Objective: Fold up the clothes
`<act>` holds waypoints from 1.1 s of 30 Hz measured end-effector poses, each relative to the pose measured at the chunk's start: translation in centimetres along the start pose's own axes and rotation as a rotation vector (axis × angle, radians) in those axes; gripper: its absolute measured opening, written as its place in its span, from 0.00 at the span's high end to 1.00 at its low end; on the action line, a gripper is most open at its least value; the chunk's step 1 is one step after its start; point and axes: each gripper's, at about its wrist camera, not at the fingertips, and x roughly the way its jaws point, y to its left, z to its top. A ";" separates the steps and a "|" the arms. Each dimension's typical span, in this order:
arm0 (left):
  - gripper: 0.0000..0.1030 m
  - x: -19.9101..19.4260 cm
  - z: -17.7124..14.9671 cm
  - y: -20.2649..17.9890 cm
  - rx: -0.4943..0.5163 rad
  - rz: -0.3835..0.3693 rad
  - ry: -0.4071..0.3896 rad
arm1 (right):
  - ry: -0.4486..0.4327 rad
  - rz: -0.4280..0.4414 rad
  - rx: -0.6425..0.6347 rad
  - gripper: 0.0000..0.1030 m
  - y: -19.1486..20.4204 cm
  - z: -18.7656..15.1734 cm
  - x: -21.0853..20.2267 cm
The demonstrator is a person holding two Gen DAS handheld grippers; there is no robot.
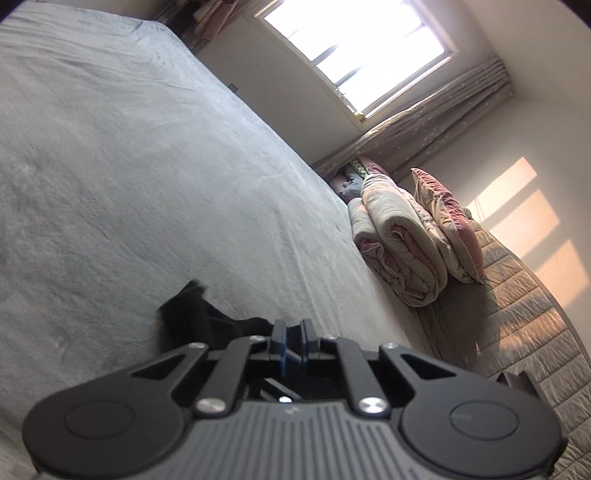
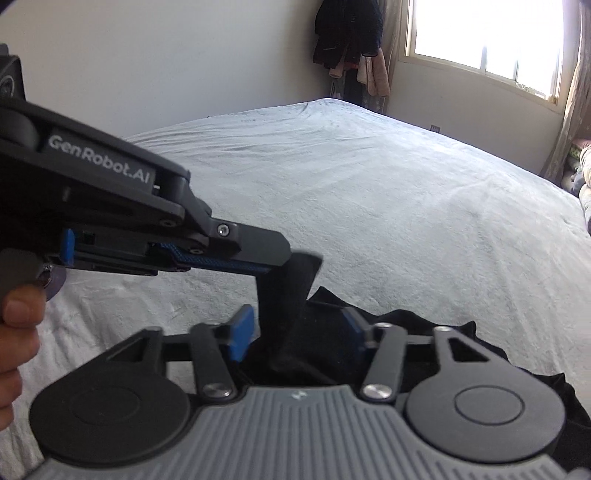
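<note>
A black garment (image 2: 406, 332) lies crumpled on the pale bed sheet (image 2: 369, 192), close in front of both grippers. My left gripper (image 1: 291, 338) has its blue pads nearly together, shut on a fold of the black garment (image 1: 195, 314). In the right wrist view that left gripper (image 2: 279, 260) comes in from the left and holds a corner of the cloth lifted off the bed, so a strip hangs down from it. My right gripper (image 2: 297, 334) stands over the garment with its blue pads (image 2: 242, 338) wide apart. The hanging strip runs between them without being pinched.
Folded quilts (image 1: 399, 236) and a pillow (image 1: 450, 225) are stacked at the head of the bed by a quilted headboard (image 1: 528, 332). A bright window (image 1: 354, 48) and curtain are on the far wall. Clothes (image 2: 347, 33) hang in the corner. A person's hand (image 2: 14, 332) grips the left tool.
</note>
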 end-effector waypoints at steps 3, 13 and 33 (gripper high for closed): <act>0.84 0.0 -0.1 -0.5 0.021 -0.015 -0.007 | -0.028 -0.039 0.036 0.97 -1.7 -0.3 -0.8; 0.49 0.5 0.3 2.0 -0.048 0.154 0.008 | -0.026 -0.054 0.147 0.85 -6.1 -0.4 -3.9; 0.95 1.5 -0.6 4.6 -0.167 0.135 0.027 | 0.054 0.043 -0.004 0.51 0.2 -1.5 0.4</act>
